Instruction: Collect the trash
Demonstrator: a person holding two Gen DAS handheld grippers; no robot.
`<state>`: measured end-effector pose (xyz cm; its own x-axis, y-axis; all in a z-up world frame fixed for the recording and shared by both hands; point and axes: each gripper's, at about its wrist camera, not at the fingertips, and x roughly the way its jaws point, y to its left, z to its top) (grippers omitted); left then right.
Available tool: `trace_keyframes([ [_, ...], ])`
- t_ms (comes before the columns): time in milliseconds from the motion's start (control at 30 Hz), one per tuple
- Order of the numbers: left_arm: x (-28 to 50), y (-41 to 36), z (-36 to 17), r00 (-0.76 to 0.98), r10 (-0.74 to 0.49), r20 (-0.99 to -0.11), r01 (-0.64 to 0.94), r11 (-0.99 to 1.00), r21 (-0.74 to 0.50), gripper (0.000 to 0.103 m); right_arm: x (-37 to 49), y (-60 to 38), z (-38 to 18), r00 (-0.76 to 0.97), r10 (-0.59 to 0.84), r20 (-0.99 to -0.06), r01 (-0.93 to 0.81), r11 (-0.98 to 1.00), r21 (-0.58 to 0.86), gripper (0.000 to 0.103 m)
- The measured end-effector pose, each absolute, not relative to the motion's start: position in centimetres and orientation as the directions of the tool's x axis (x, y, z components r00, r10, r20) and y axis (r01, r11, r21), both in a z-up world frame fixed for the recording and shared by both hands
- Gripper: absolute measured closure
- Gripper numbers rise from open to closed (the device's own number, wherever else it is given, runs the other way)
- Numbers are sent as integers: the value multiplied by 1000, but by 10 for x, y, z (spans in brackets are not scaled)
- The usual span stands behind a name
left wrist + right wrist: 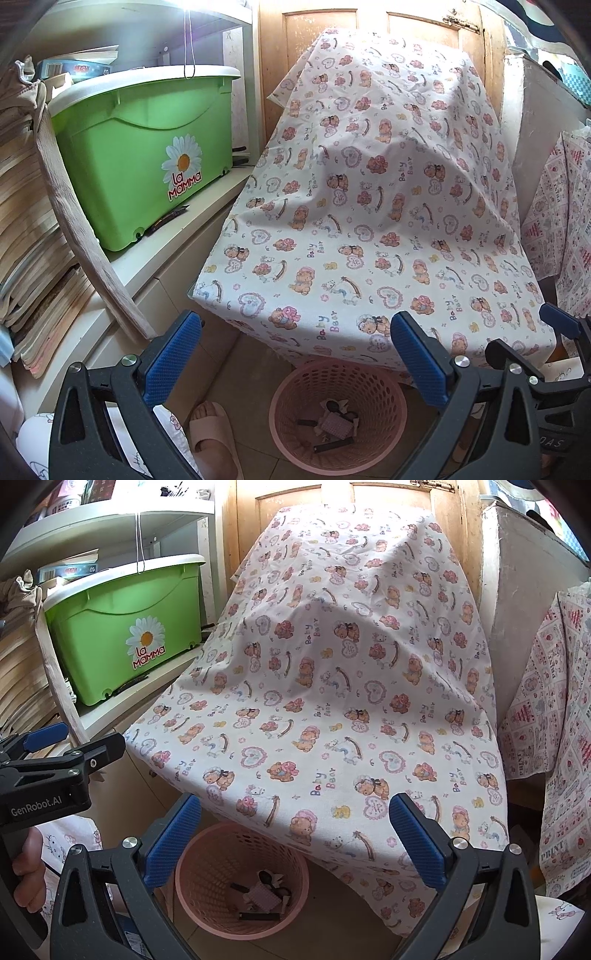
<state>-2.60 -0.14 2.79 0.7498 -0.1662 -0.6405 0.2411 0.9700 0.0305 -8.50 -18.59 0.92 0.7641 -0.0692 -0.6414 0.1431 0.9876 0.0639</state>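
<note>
Far left: stack of yellowed paper or books (26, 206), edges only, titles not readable. Next, lime-green plastic storage box with a cream lid (147, 147) on a white shelf (177, 236); daisy sticker on its front reads "la MaMMa". Centre: white cotton cloth printed with bears and hearts (369, 206), draped over a table-like surface; repeated print reads "Baby Bear"; what lies under the cloth is hidden. Behind it, a wooden panelled door (280, 66). Right edge: second patterned cloth in pink and red (554, 716), the word "PRINT" legible, the rest too small. Task object: pink perforated plastic waste basket (295, 402), round, standing upright on the floor with its mouth facing up, partly tucked under the cloth's front edge; its far rim is covered by the cloth. Inside it: small dark and pale scraps of trash (334, 424), including a dark strip lying roughly left to right and a pale dotted piece; individual items hard to make out. Left gripper (295, 365): blue-padded fingers spread wide, nothing between them, above the basket. Right gripper (295, 845): likewise spread wide, holding nothing. Left gripper's body in the right wrist view bears "GenRobot.AI". A foot in a beige slide sandal (214, 439) stands just left of the basket.
</note>
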Motion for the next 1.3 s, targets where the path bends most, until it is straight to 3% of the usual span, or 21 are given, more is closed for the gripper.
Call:
trace_keyframes([
  [1300,-27,0,31,778,-150,-610,239,969,67,2,-86,-179,12,773,-64,-632,112,993,37,0],
])
